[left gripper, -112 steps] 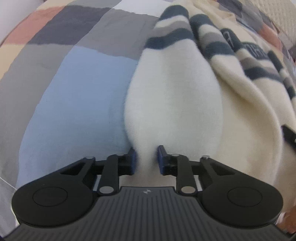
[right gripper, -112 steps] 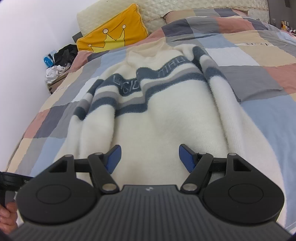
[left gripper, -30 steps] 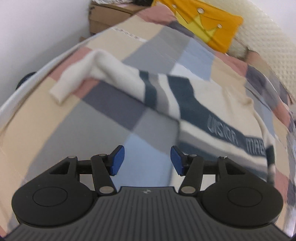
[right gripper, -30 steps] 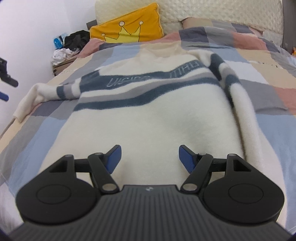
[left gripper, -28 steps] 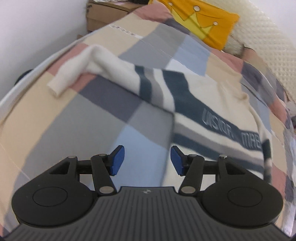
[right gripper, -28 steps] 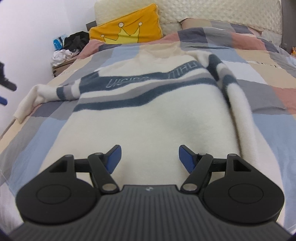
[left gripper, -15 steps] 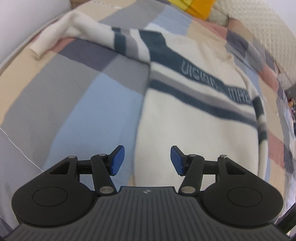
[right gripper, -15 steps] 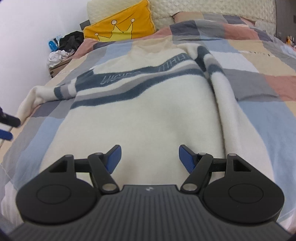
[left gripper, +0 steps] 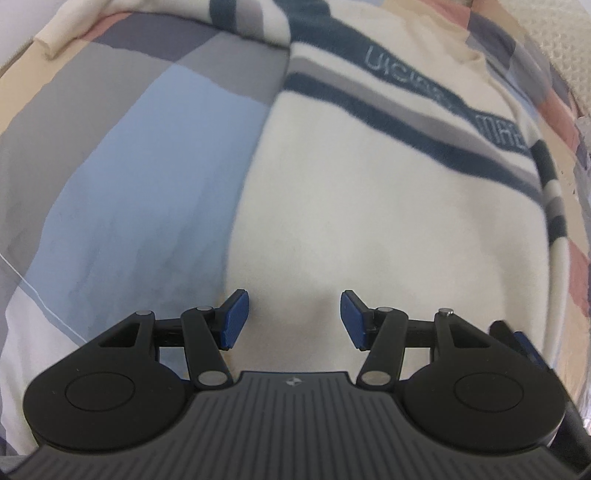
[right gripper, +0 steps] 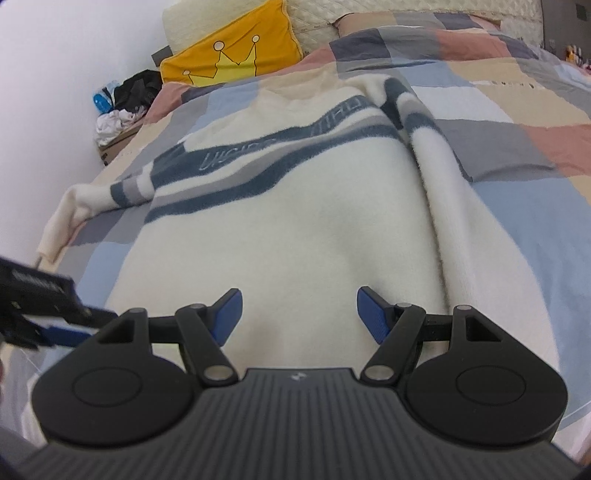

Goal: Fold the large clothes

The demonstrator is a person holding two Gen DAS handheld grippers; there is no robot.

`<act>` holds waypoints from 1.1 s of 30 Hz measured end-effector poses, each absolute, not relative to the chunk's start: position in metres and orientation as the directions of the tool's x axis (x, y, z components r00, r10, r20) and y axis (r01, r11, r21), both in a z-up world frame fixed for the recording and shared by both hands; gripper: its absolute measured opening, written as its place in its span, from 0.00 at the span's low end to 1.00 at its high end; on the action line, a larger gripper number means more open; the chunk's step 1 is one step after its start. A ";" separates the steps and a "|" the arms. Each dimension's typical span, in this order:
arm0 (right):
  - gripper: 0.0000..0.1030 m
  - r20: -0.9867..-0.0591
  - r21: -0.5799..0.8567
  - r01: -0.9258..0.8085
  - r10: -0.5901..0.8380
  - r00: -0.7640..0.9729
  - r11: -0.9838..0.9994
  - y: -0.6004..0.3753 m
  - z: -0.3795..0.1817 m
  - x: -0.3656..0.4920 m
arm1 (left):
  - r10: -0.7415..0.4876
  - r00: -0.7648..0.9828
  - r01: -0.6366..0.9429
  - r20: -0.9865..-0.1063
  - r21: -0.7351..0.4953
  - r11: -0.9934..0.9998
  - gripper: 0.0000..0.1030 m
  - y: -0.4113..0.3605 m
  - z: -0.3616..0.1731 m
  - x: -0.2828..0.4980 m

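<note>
A cream fleece sweater [left gripper: 388, 192] with dark blue and grey chest stripes lies flat on the checked bedcover [left gripper: 140, 166], collar at the far end. Its left sleeve [right gripper: 85, 203] stretches out to the side; its right sleeve [right gripper: 439, 170] lies folded along the body. My left gripper [left gripper: 293, 314] is open and empty, low over the sweater's near left hem. My right gripper [right gripper: 297, 314] is open and empty over the near hem, right of the left one. The sweater [right gripper: 314, 229] fills the right wrist view.
A yellow crown pillow [right gripper: 229, 55] and a cream quilted headboard [right gripper: 369, 11] stand at the far end. A box with clothes and a blue bottle [right gripper: 114, 107] sits by the white wall on the left. The left gripper shows at the edge of the right wrist view [right gripper: 40, 310].
My left gripper let go of the left sleeve, which now lies stretched out sideways, then swung right and down to the near hem. My right gripper stayed open and dipped slightly.
</note>
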State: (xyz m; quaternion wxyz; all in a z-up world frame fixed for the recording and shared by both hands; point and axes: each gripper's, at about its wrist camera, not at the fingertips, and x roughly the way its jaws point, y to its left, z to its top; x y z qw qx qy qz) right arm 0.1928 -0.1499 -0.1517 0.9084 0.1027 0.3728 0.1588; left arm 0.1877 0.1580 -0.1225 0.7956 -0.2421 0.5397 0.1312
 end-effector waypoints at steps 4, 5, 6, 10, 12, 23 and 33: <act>0.69 -0.639 0.349 -0.193 0.383 0.667 0.917 -0.154 -0.153 0.197 | -0.018 0.391 -0.416 -0.920 -0.194 0.888 0.59 0.149 -0.129 0.189; 0.69 -0.639 0.362 -0.188 0.390 0.663 0.913 -0.155 -0.153 0.198 | -0.004 0.387 -0.406 -0.922 -0.174 0.897 0.59 0.146 -0.131 0.189; 0.69 -0.638 0.372 -0.185 0.396 0.660 0.909 -0.156 -0.154 0.199 | 0.013 0.383 -0.406 -0.924 -0.156 0.901 0.59 0.144 -0.132 0.188; 0.68 -0.643 0.377 -0.180 0.397 0.655 0.908 -0.157 -0.155 0.200 | 0.053 0.389 -0.391 -0.920 -0.113 0.913 0.59 0.142 -0.132 0.183; 0.68 -0.641 0.381 -0.181 0.400 0.655 0.907 -0.158 -0.155 0.200 | 0.067 0.396 -0.403 -0.916 -0.107 0.909 0.60 0.146 -0.131 0.179; 0.68 -0.650 0.372 -0.174 0.390 0.653 0.912 -0.157 -0.158 0.202 | 0.058 0.399 -0.513 -0.915 -0.170 0.842 0.61 0.152 -0.135 0.158; 0.68 -0.648 0.382 -0.167 0.393 0.652 0.909 -0.158 -0.158 0.203 | -0.034 0.343 -0.542 -0.939 -0.227 0.809 0.59 0.136 -0.154 0.143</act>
